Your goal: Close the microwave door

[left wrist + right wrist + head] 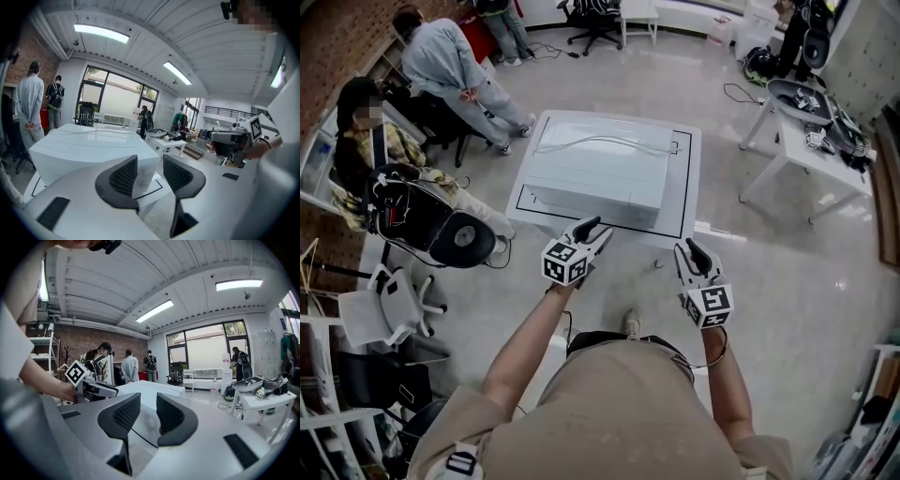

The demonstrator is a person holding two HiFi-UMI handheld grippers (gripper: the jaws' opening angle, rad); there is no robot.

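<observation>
The white microwave (pixel 598 167) stands on a white table (pixel 688 192) inside a black outline. Its front face looks flush, with no door swung out. My left gripper (pixel 597 229) hovers just in front of the microwave's front, above the table's near edge, open with nothing between its fingers. In the left gripper view the microwave (pixel 89 152) fills the space just beyond the left gripper (pixel 150 174). My right gripper (pixel 690 249) hangs near the table's front right corner, open and empty. In the right gripper view the microwave (pixel 157 391) shows beyond the right gripper (pixel 147 417).
A standing person (pixel 450 70) and a seated person (pixel 370 150) are at the left, beside a black chair (pixel 441 230). A white side table (pixel 811 141) with gear stands at the right. Cables lie on the grey floor (pixel 787 262).
</observation>
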